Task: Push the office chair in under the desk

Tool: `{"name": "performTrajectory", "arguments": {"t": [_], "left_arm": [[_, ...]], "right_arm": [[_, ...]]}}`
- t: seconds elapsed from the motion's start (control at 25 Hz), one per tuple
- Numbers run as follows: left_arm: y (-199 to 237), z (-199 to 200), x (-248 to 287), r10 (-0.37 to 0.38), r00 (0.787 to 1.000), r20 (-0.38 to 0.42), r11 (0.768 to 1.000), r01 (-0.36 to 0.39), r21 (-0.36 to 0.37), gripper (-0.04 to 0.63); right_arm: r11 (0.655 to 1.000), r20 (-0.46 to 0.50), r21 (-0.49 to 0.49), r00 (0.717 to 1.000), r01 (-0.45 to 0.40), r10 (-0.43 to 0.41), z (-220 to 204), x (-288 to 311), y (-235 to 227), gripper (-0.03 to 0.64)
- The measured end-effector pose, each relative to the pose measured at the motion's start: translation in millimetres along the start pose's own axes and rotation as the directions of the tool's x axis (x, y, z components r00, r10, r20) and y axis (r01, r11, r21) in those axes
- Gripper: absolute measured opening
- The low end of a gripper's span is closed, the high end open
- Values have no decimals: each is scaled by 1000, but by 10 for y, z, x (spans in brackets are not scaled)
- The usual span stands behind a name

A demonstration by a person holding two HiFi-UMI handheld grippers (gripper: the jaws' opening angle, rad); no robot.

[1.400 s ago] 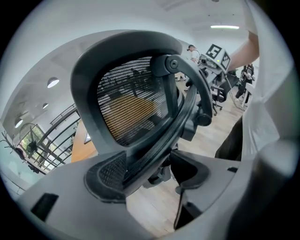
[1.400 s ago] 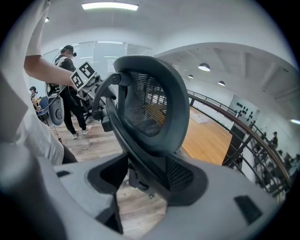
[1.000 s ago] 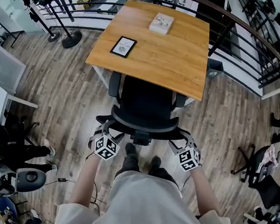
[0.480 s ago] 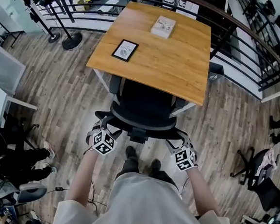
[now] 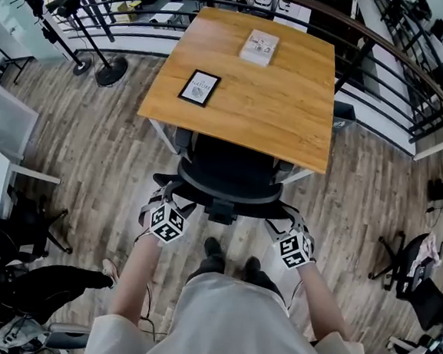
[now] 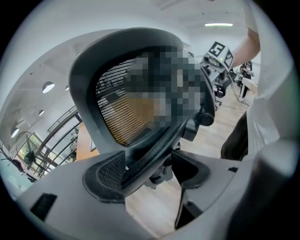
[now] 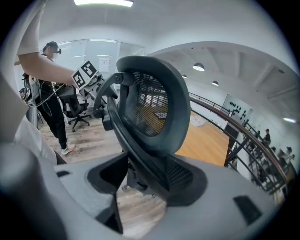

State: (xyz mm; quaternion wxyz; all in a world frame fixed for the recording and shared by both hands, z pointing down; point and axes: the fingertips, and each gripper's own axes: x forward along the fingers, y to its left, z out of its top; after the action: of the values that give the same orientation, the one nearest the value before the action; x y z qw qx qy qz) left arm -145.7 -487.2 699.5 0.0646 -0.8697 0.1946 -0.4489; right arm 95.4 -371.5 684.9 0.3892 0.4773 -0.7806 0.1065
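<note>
A black mesh office chair [image 5: 229, 175] stands at the near edge of a wooden desk [image 5: 277, 106], its seat partly beneath the top. My left gripper [image 5: 174, 203] grips the left end of the curved backrest rim, and my right gripper [image 5: 284, 227] grips the right end. In the left gripper view the backrest [image 6: 126, 93] runs between the jaws of the left gripper [image 6: 150, 164], resting on one pad [image 6: 105, 176]. The right gripper view shows the backrest [image 7: 154, 108] passing between the jaws of the right gripper [image 7: 145, 171].
On the desk lie a black-framed card [image 5: 200, 87] and a book [image 5: 259, 46]. A dark railing [image 5: 396, 57] curves behind it. Stand bases [image 5: 110, 69] sit at far left. Another chair [image 5: 414, 267] is at right; a person's legs [image 5: 54, 286] are at left.
Both grippers and the chair have shifted forward, so the seat sits a little farther under the desk. The person at the left has moved.
</note>
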Motion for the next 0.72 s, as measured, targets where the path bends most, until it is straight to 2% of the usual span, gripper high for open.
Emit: {"name": "performTrajectory", "arguments": {"t": [0.72], "left_arm": [[682,114,266,-2,999,45,999,0,46,293]], "right_arm": [[999,-8,13,1000,30,-30,397,432,-395,239]]}}
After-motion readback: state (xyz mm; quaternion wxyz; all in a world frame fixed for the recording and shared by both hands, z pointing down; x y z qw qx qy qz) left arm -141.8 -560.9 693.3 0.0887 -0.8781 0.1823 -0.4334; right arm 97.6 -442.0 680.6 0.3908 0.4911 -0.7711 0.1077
